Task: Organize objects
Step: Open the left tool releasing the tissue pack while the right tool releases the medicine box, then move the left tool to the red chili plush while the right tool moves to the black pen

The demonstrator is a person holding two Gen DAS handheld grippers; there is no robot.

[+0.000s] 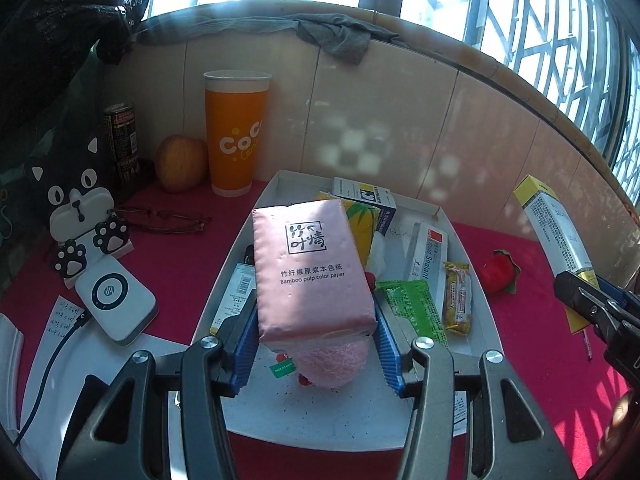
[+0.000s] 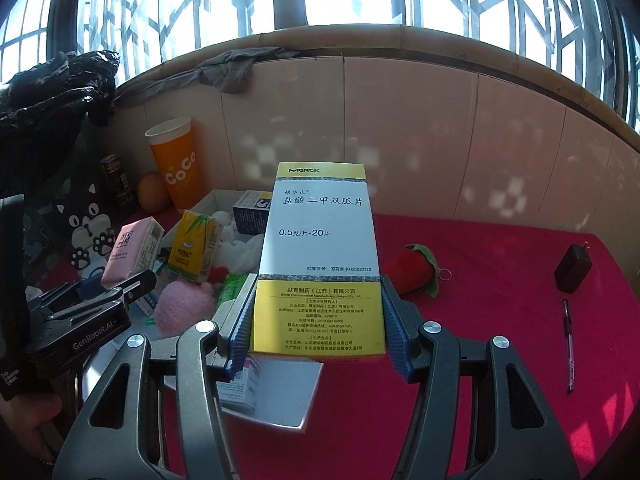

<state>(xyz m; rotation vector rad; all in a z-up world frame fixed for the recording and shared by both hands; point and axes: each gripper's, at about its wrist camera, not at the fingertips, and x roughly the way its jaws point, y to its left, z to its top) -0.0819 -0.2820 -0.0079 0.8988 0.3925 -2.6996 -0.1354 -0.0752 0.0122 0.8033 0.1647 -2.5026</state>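
a: left tool (image 1: pixel 316 332) is seen clamped on the pink tissue pack (image 1: pixel 310 264), which is held above the white tray (image 1: pixel 224 264). only the pack's near end is gripped, so it could be levered out by its own weight.

b: and the tray beneath is crowded. the pink plush (image 1: pixel 332 364) lies right under the pack, so a flat landing may be blocked, and the green sachet (image 1: pixel 408 304) could be pushed aside.

a: right tool (image 2: pixel 318 336) is clamped on the white-and-yellow medicine box (image 2: pixel 318 256), carried over the tray's near corner and the red worktop (image 2: pixel 480 320).

b: both tools are brought toward the same tray, so a collision is the main hazard. the thin carton could also be crushed if squeezed harder.
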